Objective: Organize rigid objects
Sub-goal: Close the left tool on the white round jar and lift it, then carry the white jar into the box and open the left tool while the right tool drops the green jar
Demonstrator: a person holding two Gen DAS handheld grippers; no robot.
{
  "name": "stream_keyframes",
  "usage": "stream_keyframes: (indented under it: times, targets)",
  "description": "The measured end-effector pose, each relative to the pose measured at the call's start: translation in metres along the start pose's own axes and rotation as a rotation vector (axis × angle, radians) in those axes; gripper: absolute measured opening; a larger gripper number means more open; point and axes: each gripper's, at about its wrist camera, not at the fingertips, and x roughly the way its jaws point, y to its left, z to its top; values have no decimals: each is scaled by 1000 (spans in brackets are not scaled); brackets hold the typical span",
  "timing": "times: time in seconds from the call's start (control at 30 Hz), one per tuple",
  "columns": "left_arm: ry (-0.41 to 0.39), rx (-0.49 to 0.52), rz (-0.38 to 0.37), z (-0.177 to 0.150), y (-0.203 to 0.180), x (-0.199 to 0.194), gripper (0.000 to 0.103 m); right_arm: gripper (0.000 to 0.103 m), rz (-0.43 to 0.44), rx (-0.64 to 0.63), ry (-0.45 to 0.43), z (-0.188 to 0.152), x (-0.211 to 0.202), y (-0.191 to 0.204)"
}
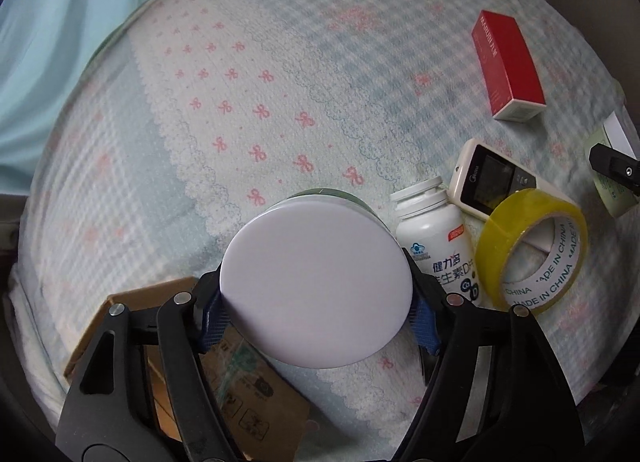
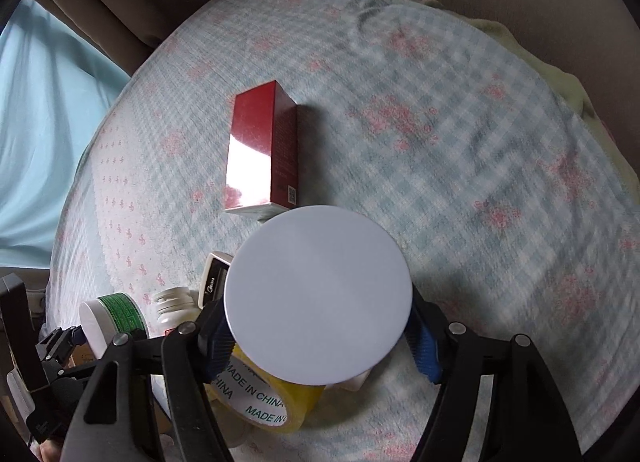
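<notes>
My left gripper (image 1: 316,294) is shut on a round jar with a white lid and green label (image 1: 316,286), held above the cloth; the same jar shows in the right wrist view (image 2: 116,314). My right gripper (image 2: 318,314) is shut on another round white-lidded jar (image 2: 318,294). A red box (image 1: 506,64) (image 2: 260,150) lies on the cloth. A white vitamin bottle (image 1: 434,238) (image 2: 172,304), a remote control (image 1: 490,178) (image 2: 214,278) and a yellow tape roll (image 1: 532,250) (image 2: 264,398) lie together.
A brown cardboard box (image 1: 224,382) sits under my left gripper at the cloth's near edge. The checked cloth with pink bows (image 1: 248,110) (image 2: 480,182) covers the surface. A pale blue sheet (image 1: 60,42) lies to the left. My right gripper's tip (image 1: 614,168) shows at the right edge.
</notes>
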Motion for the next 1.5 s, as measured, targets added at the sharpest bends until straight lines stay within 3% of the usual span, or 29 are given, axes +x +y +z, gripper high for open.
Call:
stream_keyframes:
  times: [0.1,0.23,0.5,0.73,0.87,1.13,1.5]
  targets:
    - [-38,-41,6,-4,-7,-33,70,68,-4,-86,-32,0,-28,11]
    - [-101,-137,-19,-15,15,-81,70,68,2,-220,-79,-6,-61,48]
    - [-217,-313,-30,-66,57,-170,70,68,39,-409,-129,-19,-123,103]
    - [-256,-441,-35,-126,112,-220,70,68,96,-483,-86,-56,-163,167]
    - [-267,-467,10,-164,145,-239,70,68,146,-527,-78,-92,-186,211]
    - [-289,-536,26,-229,219,-249,69,68,230,-649,-70,-142,-201,305]
    - [-201,-600,34,-271,292,-198,69,68,189,-893,-57,-197,-170,394]
